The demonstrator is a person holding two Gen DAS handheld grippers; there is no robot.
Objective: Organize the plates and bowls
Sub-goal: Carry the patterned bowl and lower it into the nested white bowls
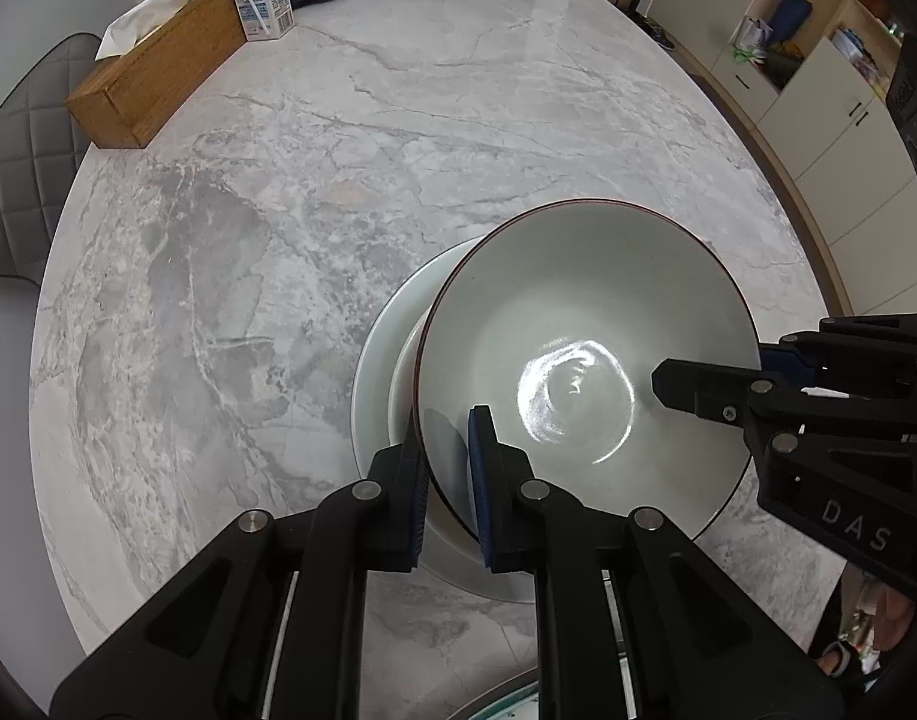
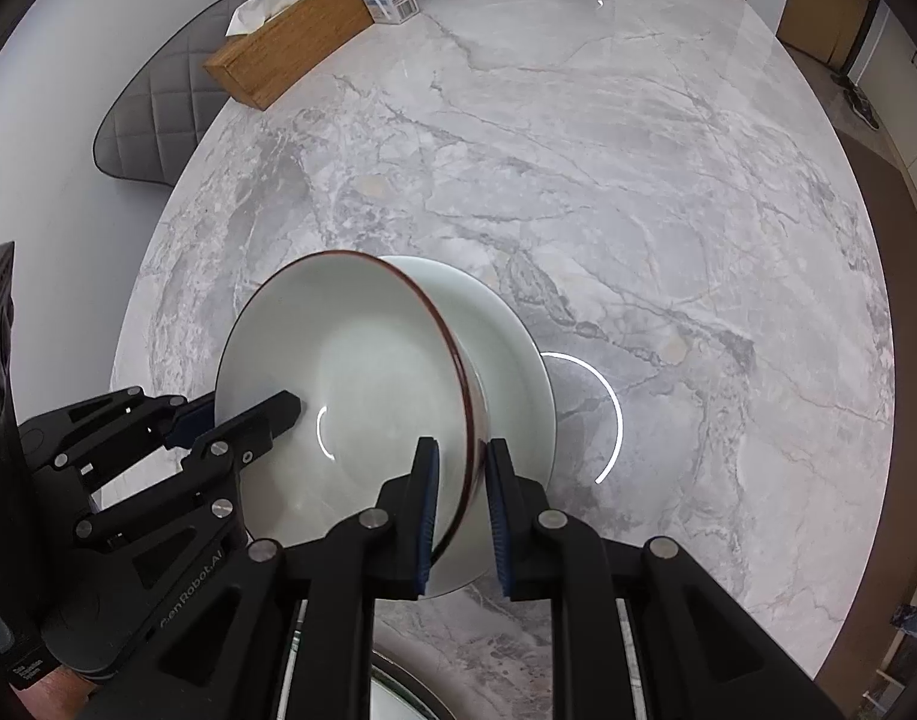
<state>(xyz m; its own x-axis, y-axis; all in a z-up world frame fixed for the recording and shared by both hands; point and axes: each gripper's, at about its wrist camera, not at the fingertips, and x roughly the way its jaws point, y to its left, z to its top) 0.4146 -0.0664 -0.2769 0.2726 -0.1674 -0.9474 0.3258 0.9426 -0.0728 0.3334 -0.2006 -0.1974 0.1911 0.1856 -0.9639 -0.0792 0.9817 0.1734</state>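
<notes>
Item: brown-rimmed bowl [image 1: 584, 354], tilted above white plate [image 1: 380, 360] on marble table [image 1: 278, 210]; my left gripper [image 1: 449, 468] and right gripper [image 2: 463, 504] jaws pinch opposite rims, steadying it for stacking.

Bright, even indoor light, overhead source. Strong specular glare in the bottom of the bowl [image 1: 584, 360] in left wrist view; a thin ring-light reflection shows in the bowl and on the tabletop [image 2: 638, 210] in right wrist view. A pale sheen streak runs across the far tabletop. Soft shadows under the plate [image 2: 518, 348]. Heavy fisheye warp, black vignette corners. Focus is sharp mid-frame, with edges slightly soft.
</notes>
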